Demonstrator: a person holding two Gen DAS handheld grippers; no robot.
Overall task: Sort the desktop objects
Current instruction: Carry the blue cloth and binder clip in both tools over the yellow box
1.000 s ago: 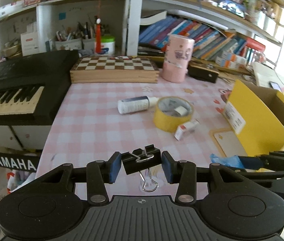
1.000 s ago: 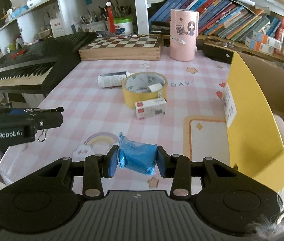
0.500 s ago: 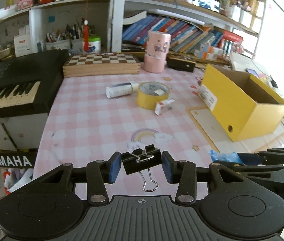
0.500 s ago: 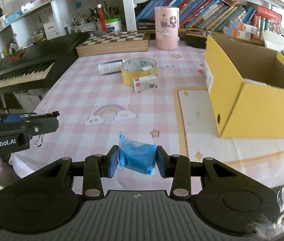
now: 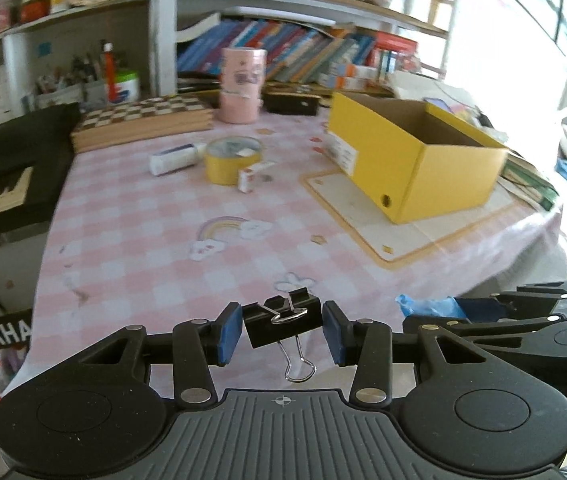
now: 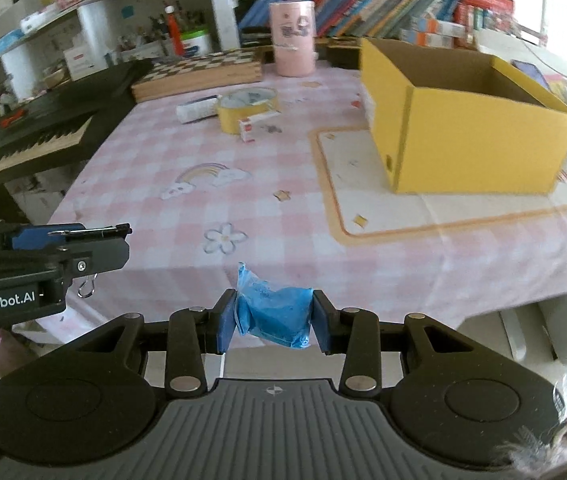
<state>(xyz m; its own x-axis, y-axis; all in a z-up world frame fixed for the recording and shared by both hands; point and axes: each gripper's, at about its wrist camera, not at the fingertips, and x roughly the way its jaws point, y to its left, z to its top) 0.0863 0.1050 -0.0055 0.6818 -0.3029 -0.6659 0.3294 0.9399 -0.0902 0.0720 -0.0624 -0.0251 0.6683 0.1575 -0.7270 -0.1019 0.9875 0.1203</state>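
My left gripper (image 5: 282, 330) is shut on a black binder clip (image 5: 283, 322), whose wire handle hangs down between the fingers. My right gripper (image 6: 273, 316) is shut on a crumpled blue packet (image 6: 275, 314). Both hang over the near edge of the pink checked tablecloth (image 5: 143, 248), side by side. The right gripper (image 5: 459, 308) shows at the right of the left wrist view with the blue packet (image 5: 427, 306) sticking out. An open yellow box (image 6: 463, 136) stands on a cream mat at the right, well ahead of both grippers.
Mid-table lie a yellow tape roll (image 5: 233, 158), a white tube (image 5: 173, 158) and a small red and white box (image 5: 253, 170). Behind them stand a pink canister (image 5: 241, 84) and a chessboard (image 5: 143, 122). A black keyboard (image 5: 3, 168) borders the left; bookshelves line the back.
Both grippers have drawn back from the table's middle to its near edge, so the objects look smaller and the whole yellow box has come into view. Both grips are unchanged.
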